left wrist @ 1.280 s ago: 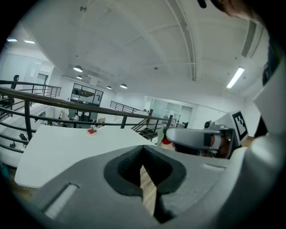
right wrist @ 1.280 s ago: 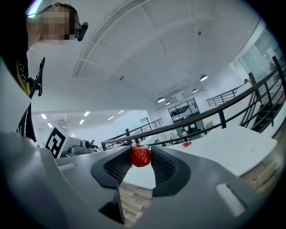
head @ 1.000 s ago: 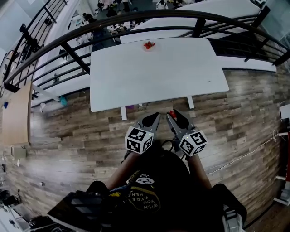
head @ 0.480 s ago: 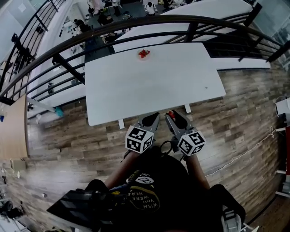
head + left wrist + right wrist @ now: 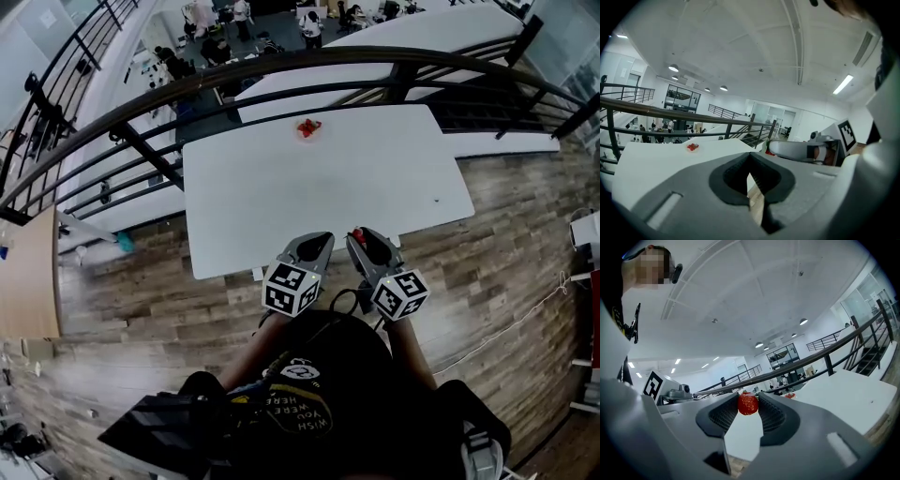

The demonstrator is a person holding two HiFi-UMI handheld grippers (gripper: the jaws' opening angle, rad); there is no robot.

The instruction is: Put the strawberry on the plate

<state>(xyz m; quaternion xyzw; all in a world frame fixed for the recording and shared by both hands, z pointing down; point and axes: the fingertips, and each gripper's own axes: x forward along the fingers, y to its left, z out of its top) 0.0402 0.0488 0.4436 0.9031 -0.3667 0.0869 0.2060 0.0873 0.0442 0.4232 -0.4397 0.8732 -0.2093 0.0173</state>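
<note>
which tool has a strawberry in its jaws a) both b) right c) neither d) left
b: in the right gripper view the right tool pinches a red strawberry between its jaws, while the left tool has its jaws together with nothing between them.

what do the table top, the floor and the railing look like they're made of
Table top: smooth matte white, probably laminate or painted board; no grain shows.
Floor: wood or wood-look planks, with visible grain and staggered plank seams.
Railing: likely black painted metal, judging by its thin curved bars.
</note>
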